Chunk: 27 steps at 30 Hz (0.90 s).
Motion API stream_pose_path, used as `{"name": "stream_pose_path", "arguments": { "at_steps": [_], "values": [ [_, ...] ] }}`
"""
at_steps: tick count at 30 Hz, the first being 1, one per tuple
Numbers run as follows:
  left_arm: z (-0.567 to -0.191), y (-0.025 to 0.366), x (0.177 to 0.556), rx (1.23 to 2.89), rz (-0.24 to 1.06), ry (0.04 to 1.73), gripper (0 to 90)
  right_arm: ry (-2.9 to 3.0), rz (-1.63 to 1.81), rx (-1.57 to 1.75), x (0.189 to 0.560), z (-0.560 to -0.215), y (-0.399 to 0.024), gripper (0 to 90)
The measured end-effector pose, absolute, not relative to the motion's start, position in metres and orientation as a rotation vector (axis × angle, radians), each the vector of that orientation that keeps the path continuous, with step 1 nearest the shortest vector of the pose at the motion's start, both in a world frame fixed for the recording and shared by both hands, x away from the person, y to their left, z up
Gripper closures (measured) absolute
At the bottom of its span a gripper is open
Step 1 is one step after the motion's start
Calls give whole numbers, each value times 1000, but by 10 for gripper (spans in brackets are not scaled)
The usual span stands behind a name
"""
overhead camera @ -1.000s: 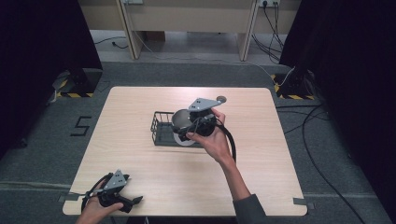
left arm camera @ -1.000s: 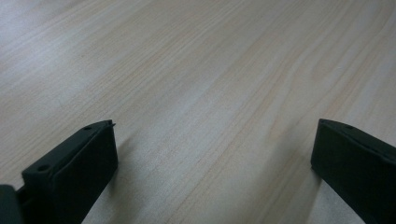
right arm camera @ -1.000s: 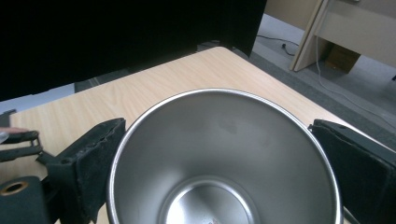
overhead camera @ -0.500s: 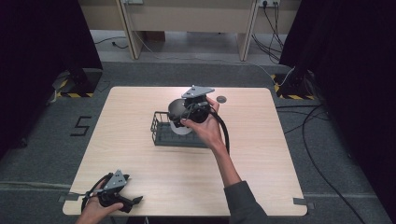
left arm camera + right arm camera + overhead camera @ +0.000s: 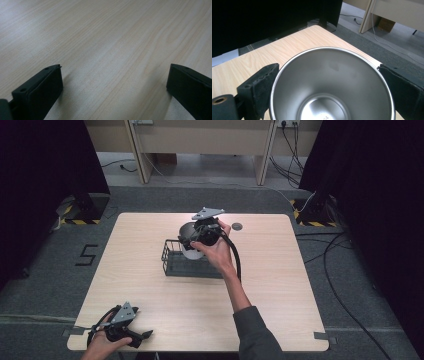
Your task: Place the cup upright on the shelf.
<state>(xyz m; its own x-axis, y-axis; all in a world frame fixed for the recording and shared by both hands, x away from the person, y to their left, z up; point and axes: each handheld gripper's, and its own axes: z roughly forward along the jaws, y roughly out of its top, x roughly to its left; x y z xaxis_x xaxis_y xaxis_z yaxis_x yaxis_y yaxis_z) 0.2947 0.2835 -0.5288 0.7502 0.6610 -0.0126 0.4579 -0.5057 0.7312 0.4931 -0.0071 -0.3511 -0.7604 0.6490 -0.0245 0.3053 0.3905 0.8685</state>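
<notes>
Tabletop (image 5: 280, 285): right gripper (image 5: 329, 82) clasps steel cup (image 5: 332, 85); left gripper (image 5: 112, 82) gapes.

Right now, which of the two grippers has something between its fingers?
The right gripper: its fingers clamp a steel cup above the wire rack. The left gripper is open over bare table.

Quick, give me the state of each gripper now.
Left gripper: open, empty, low over the table.
Right gripper: closed on the steel cup, one jaw each side.

a "5" is marked on the floor (image 5: 86, 256); "04" inside the steel cup (image 5: 325, 117).
</notes>
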Motion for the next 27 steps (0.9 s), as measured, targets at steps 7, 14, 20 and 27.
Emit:
{"name": "stream_pose_path", "arguments": {
  "at_steps": [7, 14, 20, 27],
  "values": [
    [-529, 283, 295, 2194, 346, 835, 0, 2289, 1301, 842, 500, -356, -5, 64],
    [-529, 283, 295, 2194, 346, 834, 0, 2299, 1291, 857, 504, -362, 0, 64],
    [-529, 283, 295, 2194, 346, 833, 0, 2314, 1277, 847, 507, -369, 4, 63],
    [-529, 283, 295, 2194, 345, 833, 0, 2343, 1261, 824, 508, -375, 4, 63]
  ]
}}
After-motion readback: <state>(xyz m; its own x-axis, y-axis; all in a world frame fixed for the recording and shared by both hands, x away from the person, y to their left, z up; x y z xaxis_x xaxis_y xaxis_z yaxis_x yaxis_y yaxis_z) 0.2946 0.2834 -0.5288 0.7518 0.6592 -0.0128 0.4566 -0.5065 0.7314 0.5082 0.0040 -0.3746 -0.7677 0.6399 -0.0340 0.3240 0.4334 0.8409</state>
